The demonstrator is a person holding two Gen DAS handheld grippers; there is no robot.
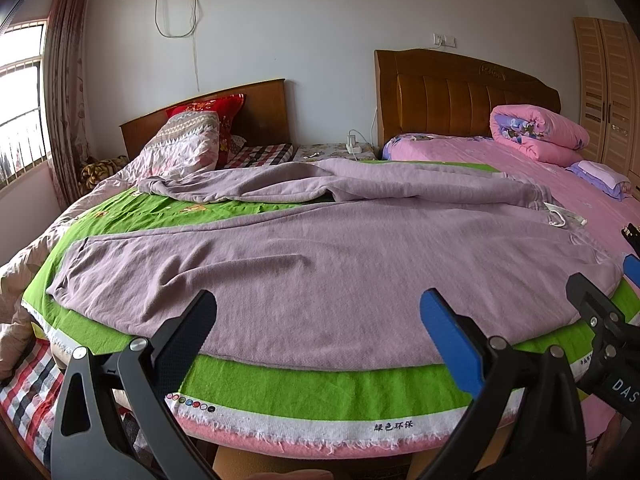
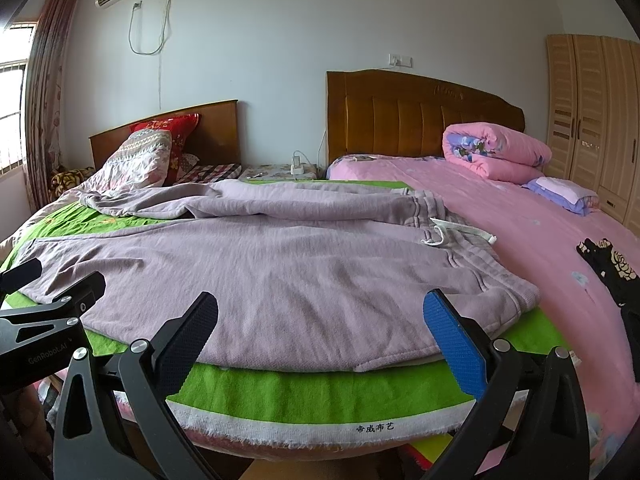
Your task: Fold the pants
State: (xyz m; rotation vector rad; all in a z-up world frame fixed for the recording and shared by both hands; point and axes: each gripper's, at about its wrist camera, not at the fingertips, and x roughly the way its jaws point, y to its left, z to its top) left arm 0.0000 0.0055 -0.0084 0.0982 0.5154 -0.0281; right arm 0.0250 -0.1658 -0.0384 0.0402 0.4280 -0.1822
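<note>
Pants (image 1: 320, 256) lie spread across a green cloth (image 1: 320, 384) on the bed, waistband toward the right. Left gripper (image 1: 316, 332) and right gripper (image 2: 320, 332) hover at the near edge, both released, grasping nothing.

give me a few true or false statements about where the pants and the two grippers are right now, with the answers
1. The pants lie spread on a green cloth. True.
2. The left gripper is clamped on the pants. False: its jaws stand wide open with nothing between them, at the near edge of the fabric.
3. The waistband with its white drawstring is at the right end of the pants. True.
4. The right gripper is shut. False: it is open, holding nothing.
5. The pants are already folded into a neat stack. False: both legs are laid out, the far one rumpled.
</note>
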